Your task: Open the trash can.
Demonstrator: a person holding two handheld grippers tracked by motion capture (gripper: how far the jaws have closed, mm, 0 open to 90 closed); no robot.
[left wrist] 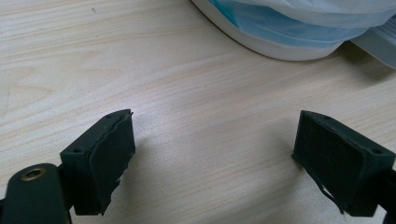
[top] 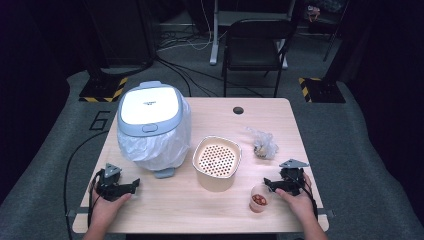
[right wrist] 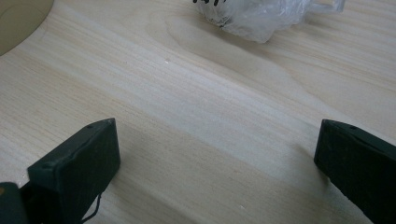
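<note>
My left gripper (top: pixel 131 186) rests near the table's front left, held by a hand, and its jaws stand open over bare wood (left wrist: pixel 215 154). Just beyond it is a white bin (top: pixel 152 125) with a grey-blue lid and a plastic liner; its base (left wrist: pixel 289 32) fills the top of the left gripper view. My right gripper (top: pixel 270 184) sits at the front right, open with nothing between its jaws (right wrist: pixel 217 158). A small cup (top: pixel 259 198) of red-brown pieces stands just left of it. A crumpled clear bag (top: pixel 262 142) lies farther back (right wrist: pixel 261 16).
A beige container (top: pixel 216 162) with a perforated insert stands mid-table; its edge (right wrist: pixel 18 18) shows in the right gripper view. The bin's pedal (top: pixel 164 173) juts toward the front. A cable hole (top: pixel 238 110) sits near the far edge. A black chair (top: pixel 255 45) stands behind the table.
</note>
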